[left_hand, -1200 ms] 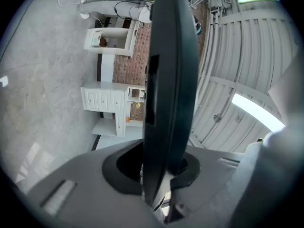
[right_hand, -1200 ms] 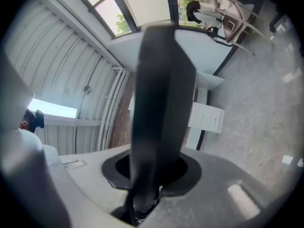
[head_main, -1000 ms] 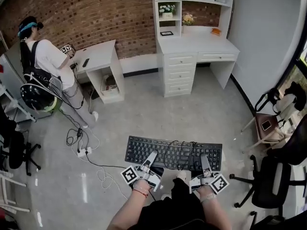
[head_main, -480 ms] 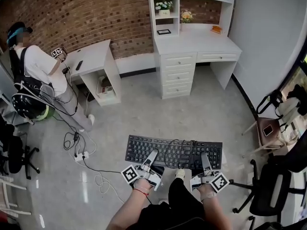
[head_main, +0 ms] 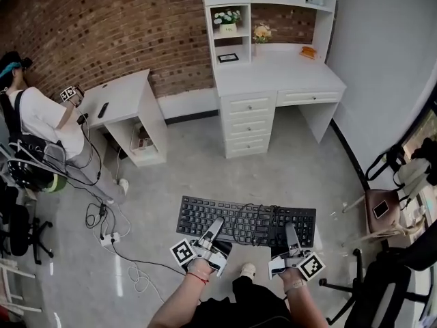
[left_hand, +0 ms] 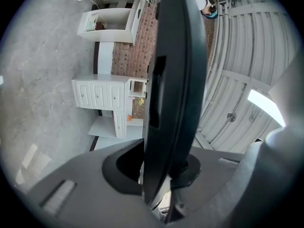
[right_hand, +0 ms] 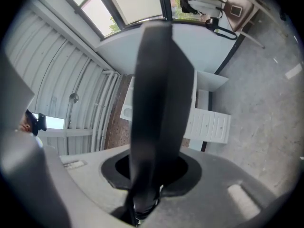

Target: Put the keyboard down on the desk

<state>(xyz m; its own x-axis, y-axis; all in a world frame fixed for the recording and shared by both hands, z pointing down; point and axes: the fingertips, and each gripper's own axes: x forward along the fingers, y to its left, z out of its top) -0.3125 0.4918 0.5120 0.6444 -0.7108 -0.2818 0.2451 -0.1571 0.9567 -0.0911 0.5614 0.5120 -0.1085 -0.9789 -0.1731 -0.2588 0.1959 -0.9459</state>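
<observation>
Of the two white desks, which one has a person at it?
The small desk on the left, against the brick wall; the larger desk with drawers and shelves stands unattended.

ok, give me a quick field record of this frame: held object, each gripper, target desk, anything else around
held object: keyboard, black, carried roughly level above the floor
left gripper: jaws clamped on the keyboard's near edge, left part
right gripper: jaws clamped on the near edge, right part
target: white desk with hutch, ahead by the brick wall, keyboard not yet on it
others: person at a small white desk, far left; power strip with cables on the floor
</observation>
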